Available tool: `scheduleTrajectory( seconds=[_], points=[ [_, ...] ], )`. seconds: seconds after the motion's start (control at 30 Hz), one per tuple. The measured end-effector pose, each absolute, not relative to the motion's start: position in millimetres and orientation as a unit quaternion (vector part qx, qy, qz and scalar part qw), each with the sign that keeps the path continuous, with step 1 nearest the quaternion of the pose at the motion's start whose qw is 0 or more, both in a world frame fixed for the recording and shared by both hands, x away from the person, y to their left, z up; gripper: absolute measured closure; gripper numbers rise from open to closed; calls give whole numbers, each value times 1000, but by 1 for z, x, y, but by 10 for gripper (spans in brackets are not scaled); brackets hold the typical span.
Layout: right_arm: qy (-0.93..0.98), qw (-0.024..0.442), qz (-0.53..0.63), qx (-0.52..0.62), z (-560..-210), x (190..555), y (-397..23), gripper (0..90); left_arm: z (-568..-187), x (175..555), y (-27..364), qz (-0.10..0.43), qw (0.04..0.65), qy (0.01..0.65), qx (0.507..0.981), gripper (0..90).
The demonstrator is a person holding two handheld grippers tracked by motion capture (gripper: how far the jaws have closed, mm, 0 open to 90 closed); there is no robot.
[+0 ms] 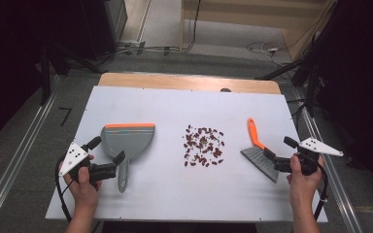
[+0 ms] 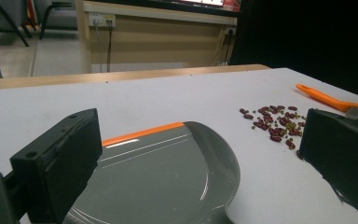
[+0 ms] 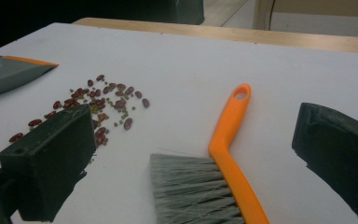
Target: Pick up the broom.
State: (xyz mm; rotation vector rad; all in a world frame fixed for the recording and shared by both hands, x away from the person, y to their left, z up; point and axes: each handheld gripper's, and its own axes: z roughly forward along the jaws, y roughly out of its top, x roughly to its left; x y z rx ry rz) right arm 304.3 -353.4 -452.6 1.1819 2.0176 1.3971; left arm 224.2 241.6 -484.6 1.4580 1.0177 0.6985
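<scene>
**Both jaws wide, dustpan and brush still lying free**

Your jaws stand wide open on both sides and grip nothing. The left gripper (image 1: 108, 150) sits low at the near left of the white table (image 1: 175, 194), its jaws either side of the grey plastic dustpan with the orange lip (image 1: 126, 141), around the spot where the pan narrows into its handle. The right gripper (image 1: 278, 149) is at the near right, its jaws flanking the grey-bristled hand brush with the orange plastic handle (image 1: 258, 150). Between the two tools lies the scatter of dark red beans (image 1: 203, 145), apart from both.

From the high view you get the layout: pan to the left with its orange lip facing away from you, beans in the middle, brush to the right with its handle pointing away and its bristles toward you. It cannot tell you how the jaws sit against each tool.

Your left gripper view does: the dustpan (image 2: 168, 172) lies flat between the two black pads, a clear gap at either side, and the beans (image 2: 275, 122) and brush handle (image 2: 324, 98) show beyond the right pad. Small greenish bits among the beans show here too.

Your right gripper view shows the brush (image 3: 214, 182) between its pads, bristles spread flat on the table, neither pad touching it; the beans (image 3: 98, 105) and a corner of the dustpan (image 3: 9, 72) lie off to its left.
</scene>
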Motion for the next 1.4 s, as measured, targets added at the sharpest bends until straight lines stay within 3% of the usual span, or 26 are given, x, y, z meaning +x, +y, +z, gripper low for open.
scheduleTrajectory(
  seconds=[0.5,0.6,0.73,0.93,1.13,1.4],
  points=[
    [749,169,456,449,-430,340,-335,26,-485,221,240,298,574,435,626,0],
    [747,174,429,476,-429,353,-327,88,-486,222,240,297,573,435,628,0],
    [738,184,396,515,-434,370,-318,304,-486,223,239,297,572,435,629,0],
    [741,170,365,537,-444,384,-312,486,-487,222,239,295,569,434,633,0],
    [744,152,328,562,-458,393,-310,586,-488,222,239,294,567,435,635,0],
    [743,123,300,586,-477,397,-310,629,-489,222,237,290,566,433,638,0]
  ],
)
